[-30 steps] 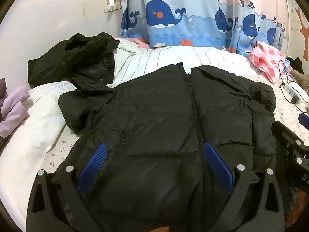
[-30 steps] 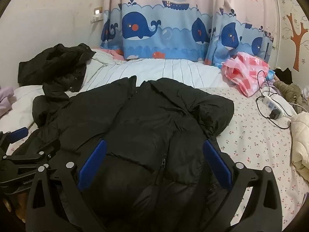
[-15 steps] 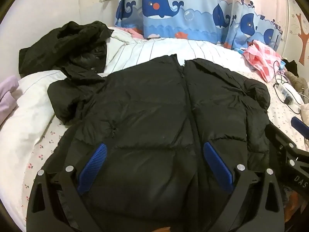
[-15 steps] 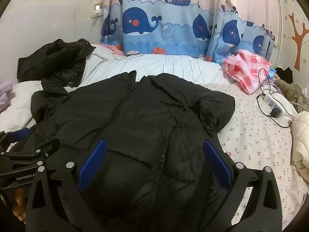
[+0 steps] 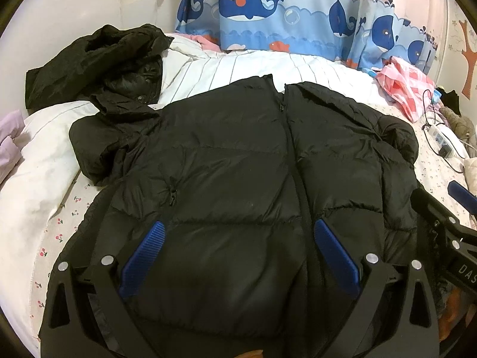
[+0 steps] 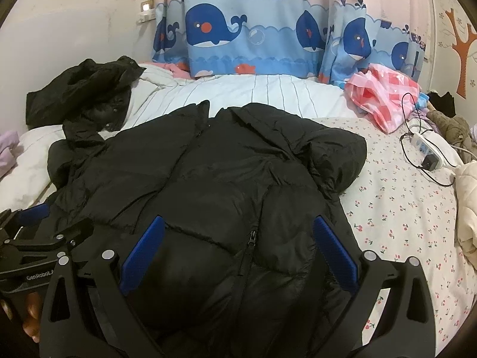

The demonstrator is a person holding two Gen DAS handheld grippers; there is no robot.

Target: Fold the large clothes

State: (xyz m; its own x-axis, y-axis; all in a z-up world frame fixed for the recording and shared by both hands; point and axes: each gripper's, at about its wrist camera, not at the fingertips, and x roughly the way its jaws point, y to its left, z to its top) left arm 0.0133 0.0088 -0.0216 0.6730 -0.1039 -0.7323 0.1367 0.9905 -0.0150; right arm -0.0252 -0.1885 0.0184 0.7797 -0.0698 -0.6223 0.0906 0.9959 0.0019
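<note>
Black puffer jacket (image 5: 238,164), zipped, flat on bed (image 6: 402,208): likely light, soft, springy, slippery-shelled; grip hem or sleeve cuff; left tongs (image 5: 238,256) and right tongs (image 6: 238,253) wide, empty.

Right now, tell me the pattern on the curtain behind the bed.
Blue whales and sailboats on the curtain, clearest in the right wrist view.

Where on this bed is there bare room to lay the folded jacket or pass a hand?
Free: the cherry-print sheet between the black puffer jacket and the power strip; also the striped duvet between the jacket collar and the whale curtain. Crowded: the far left, where a second black jacket sits bunched, and the right edge with its cables.
</note>
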